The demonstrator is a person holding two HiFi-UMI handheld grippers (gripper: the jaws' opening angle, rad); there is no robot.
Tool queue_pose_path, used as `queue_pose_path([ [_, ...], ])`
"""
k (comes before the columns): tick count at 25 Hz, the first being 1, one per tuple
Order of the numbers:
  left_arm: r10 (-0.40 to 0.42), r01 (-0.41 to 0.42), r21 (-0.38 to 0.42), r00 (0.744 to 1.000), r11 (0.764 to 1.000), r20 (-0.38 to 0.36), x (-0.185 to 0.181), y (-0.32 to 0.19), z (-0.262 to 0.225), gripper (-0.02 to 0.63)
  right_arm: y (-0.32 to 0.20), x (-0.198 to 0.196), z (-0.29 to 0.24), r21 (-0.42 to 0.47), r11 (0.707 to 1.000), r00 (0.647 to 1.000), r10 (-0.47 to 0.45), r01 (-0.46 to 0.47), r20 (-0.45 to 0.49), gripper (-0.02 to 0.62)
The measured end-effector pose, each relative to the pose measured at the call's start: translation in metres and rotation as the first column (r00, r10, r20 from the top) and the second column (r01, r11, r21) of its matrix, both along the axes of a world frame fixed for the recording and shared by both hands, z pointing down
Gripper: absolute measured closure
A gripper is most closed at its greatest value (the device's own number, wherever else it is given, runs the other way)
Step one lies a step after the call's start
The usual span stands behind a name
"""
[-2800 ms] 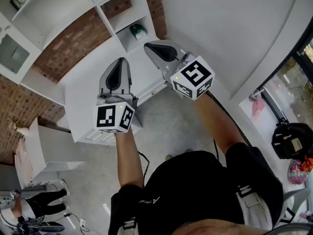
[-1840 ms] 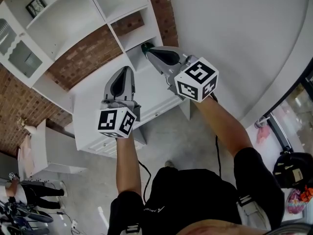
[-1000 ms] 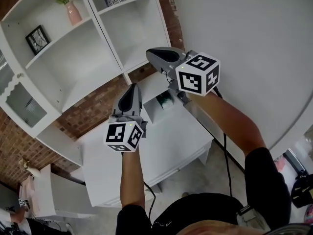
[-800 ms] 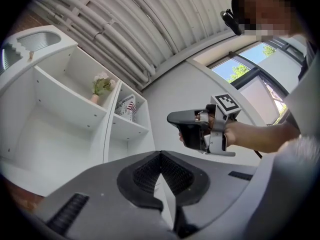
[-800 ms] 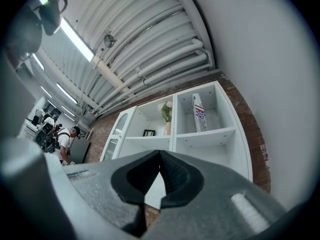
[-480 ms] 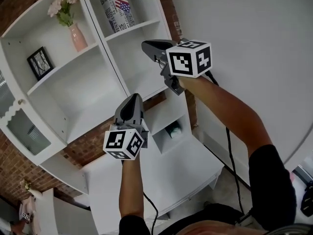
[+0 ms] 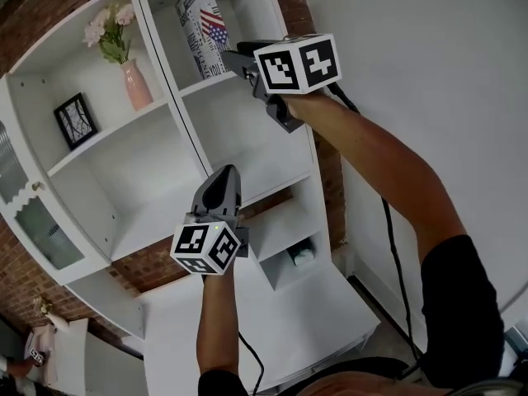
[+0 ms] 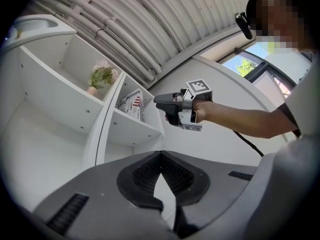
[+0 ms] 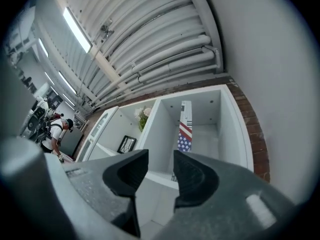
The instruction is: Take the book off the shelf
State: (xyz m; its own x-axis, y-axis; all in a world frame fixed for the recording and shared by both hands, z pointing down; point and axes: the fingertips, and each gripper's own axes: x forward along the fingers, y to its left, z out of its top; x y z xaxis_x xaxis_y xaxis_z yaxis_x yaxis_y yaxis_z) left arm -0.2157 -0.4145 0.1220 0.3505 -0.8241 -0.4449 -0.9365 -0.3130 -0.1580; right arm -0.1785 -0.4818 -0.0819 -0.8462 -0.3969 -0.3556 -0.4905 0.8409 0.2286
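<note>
Head view: the book, its cover printed with a flag, stands upright in the top right compartment of the white shelf. The right gripper is raised to that compartment, its tip just beside the book's lower edge. The left gripper hangs lower, before the middle shelves. A pink vase with flowers and a picture frame occupy the left compartments.

Left gripper view: the left gripper is clenched, tips together, with nothing between them.

Right gripper view: the right gripper is released, its jaws opening. The book shows beyond the gap, untouched.
</note>
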Motion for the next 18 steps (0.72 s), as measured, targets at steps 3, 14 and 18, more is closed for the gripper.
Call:
queue_pose_path([
  [3, -0.008, 0.008, 0.0, 1.0, 1.0, 0.009, 0.003, -0.014, -0.002, 0.609, -0.021, -0.01, -0.017, 0.004, 0.999, 0.998, 0.043, -0.043, -0.035, 0.395],
  [14, 0.011, -0.012, 0.031, 0.999, 0.999, 0.048, -0.008, -0.03, -0.038, 0.609, -0.077, -0.046, -0.051, -0.035, 0.986, 0.979, 0.157, -0.163, -0.133, 0.293],
  [18, 0.027, -0.029, 0.026, 0.999, 0.999, 0.046, -0.017, -0.034, -0.037, 0.609, -0.095, -0.059, -0.05, -0.057, 0.979, 0.97, 0.187, -0.198, -0.158, 0.279],
])
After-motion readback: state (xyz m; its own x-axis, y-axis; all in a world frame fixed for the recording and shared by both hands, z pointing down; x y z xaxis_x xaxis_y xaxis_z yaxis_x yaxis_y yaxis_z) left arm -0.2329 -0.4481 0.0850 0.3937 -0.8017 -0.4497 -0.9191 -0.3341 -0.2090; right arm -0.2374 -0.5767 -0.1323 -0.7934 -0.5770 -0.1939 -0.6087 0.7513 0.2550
